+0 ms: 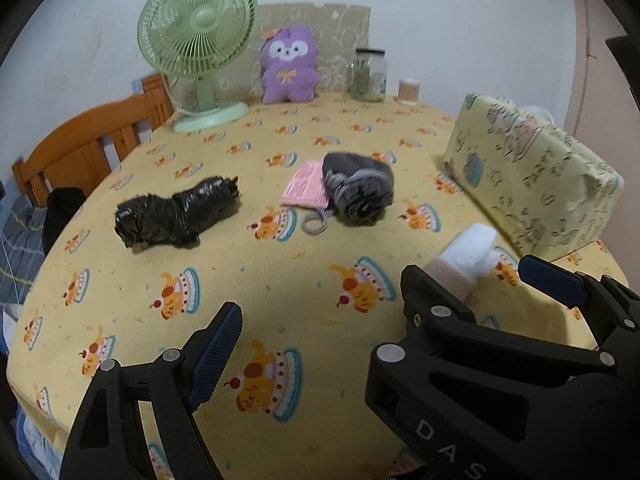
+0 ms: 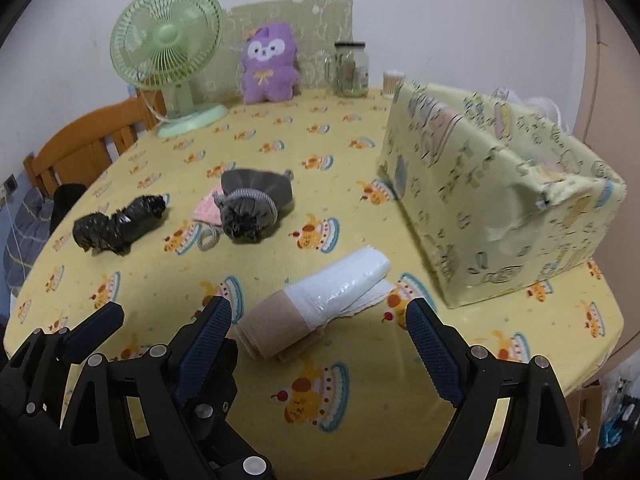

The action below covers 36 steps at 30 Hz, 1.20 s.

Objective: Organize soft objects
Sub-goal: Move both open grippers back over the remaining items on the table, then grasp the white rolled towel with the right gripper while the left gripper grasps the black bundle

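A white roll with a tan band (image 2: pixel 316 304) lies on the yellow tablecloth (image 2: pixel 320 200), just ahead of my open right gripper (image 2: pixel 320 332); its end shows in the left wrist view (image 1: pixel 464 256). A black crumpled bundle (image 1: pixel 176 212) (image 2: pixel 120 224), a grey drawstring pouch (image 1: pixel 360 188) (image 2: pixel 252 204) and a pink packet (image 1: pixel 306 184) (image 2: pixel 208 208) lie mid-table. My left gripper (image 1: pixel 320 332) is open and empty over the cloth; the right gripper's fingers (image 1: pixel 552 280) cross its view. A yellow patterned box (image 2: pixel 500 200) (image 1: pixel 532 176) stands at the right.
At the back stand a green fan (image 1: pixel 196 44) (image 2: pixel 168 52), a purple plush toy (image 1: pixel 288 64) (image 2: pixel 268 64), a glass jar (image 1: pixel 368 74) (image 2: pixel 352 68) and a small cotton-swab tub (image 1: pixel 409 90). A wooden chair (image 1: pixel 88 148) stands at the left edge.
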Each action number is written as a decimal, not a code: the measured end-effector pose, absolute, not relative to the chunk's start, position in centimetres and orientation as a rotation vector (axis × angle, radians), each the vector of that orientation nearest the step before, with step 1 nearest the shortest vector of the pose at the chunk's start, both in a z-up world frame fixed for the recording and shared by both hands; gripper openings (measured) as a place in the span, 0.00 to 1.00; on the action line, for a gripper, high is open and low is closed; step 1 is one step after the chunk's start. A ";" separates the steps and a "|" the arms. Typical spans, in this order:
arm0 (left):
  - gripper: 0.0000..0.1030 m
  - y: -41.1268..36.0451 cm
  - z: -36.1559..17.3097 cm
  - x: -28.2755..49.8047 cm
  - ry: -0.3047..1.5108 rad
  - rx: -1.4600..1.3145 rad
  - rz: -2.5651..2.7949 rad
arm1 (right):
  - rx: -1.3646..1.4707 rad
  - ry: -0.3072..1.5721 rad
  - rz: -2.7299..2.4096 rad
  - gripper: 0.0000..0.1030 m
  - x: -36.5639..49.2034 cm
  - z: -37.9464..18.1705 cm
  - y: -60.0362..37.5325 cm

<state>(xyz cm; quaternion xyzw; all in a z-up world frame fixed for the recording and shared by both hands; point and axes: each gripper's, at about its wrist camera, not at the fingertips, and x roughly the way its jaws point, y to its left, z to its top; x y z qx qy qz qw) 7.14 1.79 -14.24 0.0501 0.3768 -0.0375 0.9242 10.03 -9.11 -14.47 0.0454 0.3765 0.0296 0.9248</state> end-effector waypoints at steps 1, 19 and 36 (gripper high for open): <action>0.83 1.8 -14.4 7.4 0.783 0.100 -0.077 | 0.090 0.787 0.063 0.88 10.4 -14.7 -9.0; 0.85 2.3 -14.4 9.1 0.795 0.071 -0.088 | 0.138 0.837 0.148 0.59 13.1 -15.0 -8.8; 0.82 3.8 -11.9 8.4 0.735 0.063 -0.078 | 0.111 0.786 0.115 0.27 12.2 -12.8 -7.5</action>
